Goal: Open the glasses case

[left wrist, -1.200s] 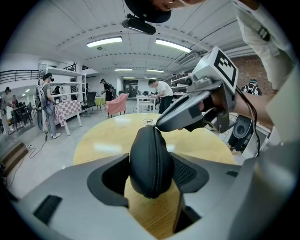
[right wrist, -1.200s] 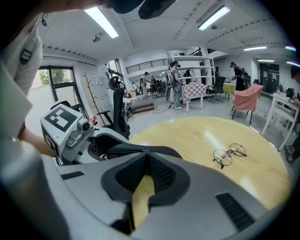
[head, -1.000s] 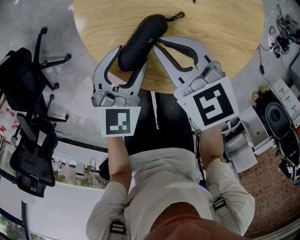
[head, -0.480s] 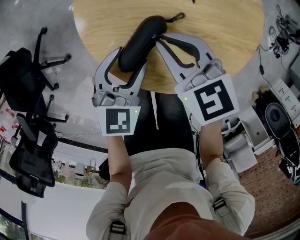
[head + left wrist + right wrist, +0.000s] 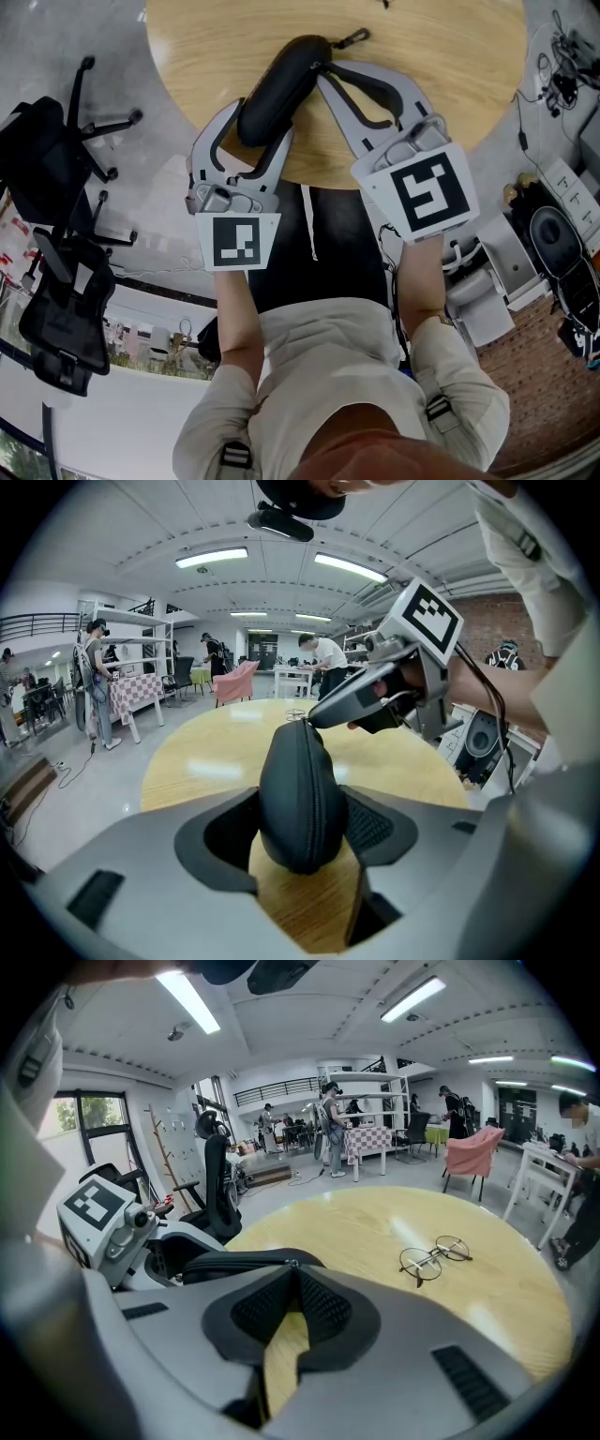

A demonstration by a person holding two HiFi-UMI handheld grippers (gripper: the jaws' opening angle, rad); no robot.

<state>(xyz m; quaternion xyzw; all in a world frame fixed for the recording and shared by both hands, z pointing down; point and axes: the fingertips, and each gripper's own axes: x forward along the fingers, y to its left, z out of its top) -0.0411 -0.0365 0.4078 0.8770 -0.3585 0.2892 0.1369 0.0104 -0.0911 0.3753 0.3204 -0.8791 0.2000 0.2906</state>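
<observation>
A black zippered glasses case (image 5: pixel 281 84) lies slantwise on the round wooden table (image 5: pixel 441 56). My left gripper (image 5: pixel 261 117) is shut on the case's near end, with its pads pressing both sides (image 5: pixel 300 799). My right gripper (image 5: pixel 323 70) comes in from the right, and its jaws are closed at the zipper line near the case's far end. In the right gripper view the tips (image 5: pixel 295 1265) pinch the small metal zipper pull at the case's edge (image 5: pixel 234 1262). From the left gripper view, the right gripper's tip (image 5: pixel 314 719) touches the top of the case.
Round wire-framed glasses (image 5: pixel 436 1258) lie on the table beyond the case. The case's strap loop (image 5: pixel 354 36) points toward the far side. Black office chairs (image 5: pixel 56 187) stand on the floor to the left. Equipment and cables (image 5: pixel 553 234) crowd the right side.
My right gripper has shifted a little toward the case's far end, tips staying on the zipper line. The left gripper and the case have stayed still.
</observation>
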